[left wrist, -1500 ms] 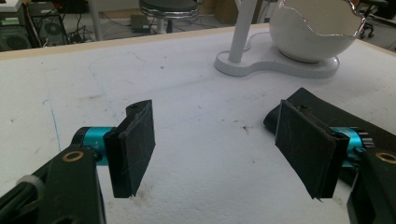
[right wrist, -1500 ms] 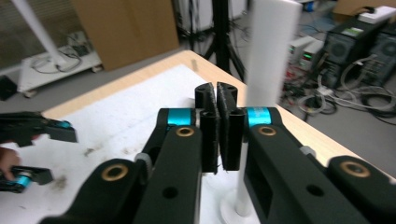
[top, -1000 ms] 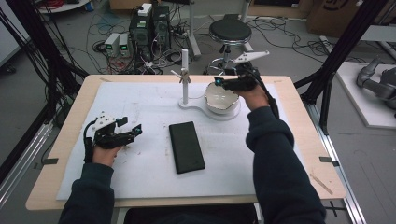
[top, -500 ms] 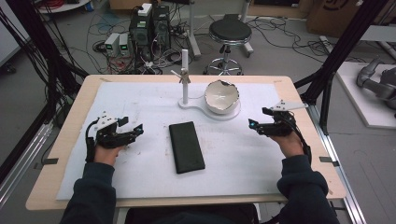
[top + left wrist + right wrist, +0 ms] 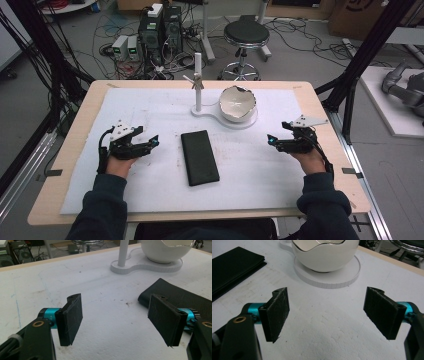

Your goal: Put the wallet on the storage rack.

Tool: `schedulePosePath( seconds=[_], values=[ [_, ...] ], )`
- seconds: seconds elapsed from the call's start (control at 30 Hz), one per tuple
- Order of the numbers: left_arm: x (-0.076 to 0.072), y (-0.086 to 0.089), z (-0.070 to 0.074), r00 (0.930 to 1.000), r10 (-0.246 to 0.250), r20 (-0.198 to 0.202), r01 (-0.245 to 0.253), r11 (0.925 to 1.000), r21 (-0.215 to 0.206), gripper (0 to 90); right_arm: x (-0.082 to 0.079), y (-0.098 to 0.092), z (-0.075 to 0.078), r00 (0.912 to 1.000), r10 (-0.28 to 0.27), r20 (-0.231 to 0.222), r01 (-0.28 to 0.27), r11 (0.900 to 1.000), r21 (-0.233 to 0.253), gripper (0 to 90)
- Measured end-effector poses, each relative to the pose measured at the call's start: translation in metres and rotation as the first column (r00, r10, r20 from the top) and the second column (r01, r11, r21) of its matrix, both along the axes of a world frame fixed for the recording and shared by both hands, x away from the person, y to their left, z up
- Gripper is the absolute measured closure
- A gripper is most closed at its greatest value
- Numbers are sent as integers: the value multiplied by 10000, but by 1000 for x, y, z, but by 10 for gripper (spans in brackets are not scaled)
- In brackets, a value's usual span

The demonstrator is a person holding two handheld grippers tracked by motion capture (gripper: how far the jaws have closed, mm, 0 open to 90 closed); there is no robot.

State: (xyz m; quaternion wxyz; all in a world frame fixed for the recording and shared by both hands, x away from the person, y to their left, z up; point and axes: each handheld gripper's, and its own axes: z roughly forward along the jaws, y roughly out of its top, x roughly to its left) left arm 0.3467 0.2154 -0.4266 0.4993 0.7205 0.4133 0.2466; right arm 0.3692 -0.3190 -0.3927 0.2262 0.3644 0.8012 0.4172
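Observation:
A white egg-shaped bowl (image 5: 238,103) with a jagged rim sits on the round end of a white stand (image 5: 210,111), whose upright post (image 5: 198,82) rises beside it. A flat black folded case (image 5: 199,157) lies mid-table. My left gripper (image 5: 155,141) rests at the left, open, nothing between its pads (image 5: 71,318), with the case (image 5: 182,298) just off to its right. My right gripper (image 5: 270,140) rests at the right, open and empty, pointing toward the bowl (image 5: 325,253) and the case (image 5: 234,267).
A white sheet (image 5: 260,165) covers the wooden table (image 5: 70,150). Behind the far edge are computer boxes (image 5: 160,27), cables and a round stool (image 5: 246,35). Black frame legs (image 5: 360,55) stand at both sides.
My right gripper has drawn back from the bowl on the stand and come down to the table's right side, now open and empty. The left gripper has stayed put.

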Motion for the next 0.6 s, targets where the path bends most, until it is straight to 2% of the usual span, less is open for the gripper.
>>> schedulePosePath(
  seconds=[0.03, 0.07, 0.2, 0.37, 0.4, 0.47, 0.5, 0.57, 0.6],
  values=[
    [0, 0, 0, 10000, 1, 6, -1, 10000, -5, 278, -1, -1, 0, 10000, -12, 44, 11, 10000, 45, 210],
    [0, 0, 0, 10000, 22, 33, -21, 10000, -34, 278, -1, -1, -3, 9999, -53, -156, 57, 9997, 226, 211],
    [0, 1, 0, 10000, -5, -32, 5, 9999, -144, 278, 1, -2, -5, 9990, -191, -397, 203, 9994, 295, 210],
    [-1, -2, 1, 9998, -200, -44, 199, 9995, -253, 283, -2, 1, -7, 9997, -88, -233, 96, 9993, 371, 210],
    [-1, -2, 2, 9992, -372, -116, 367, 9987, -359, 341, -3, 2, -6, 9999, 104, -117, -100, 9994, 344, 210],
    [-1, -6, 2, 9977, -623, -279, 605, 9962, -626, 352, -4, 2, -6, 9998, 114, -138, -109, 9992, 391, 210],
    [-1, -13, 2, 9941, -979, -462, 934, 9914, -915, 366, -6, 3, -5, 9999, 142, -81, -139, 9990, 431, 211],
    [0, -19, 2, 9917, -1148, -583, 1090, 9895, -946, 368, -7, 3, -4, 9999, 167, -44, -165, 9988, 471, 210],
    [3, -31, 0, 9868, -1413, -797, 1363, 9886, -642, 367, -9, 3, -4, 9997, 230, -31, -229, 9984, 508, 211]
  ],
)
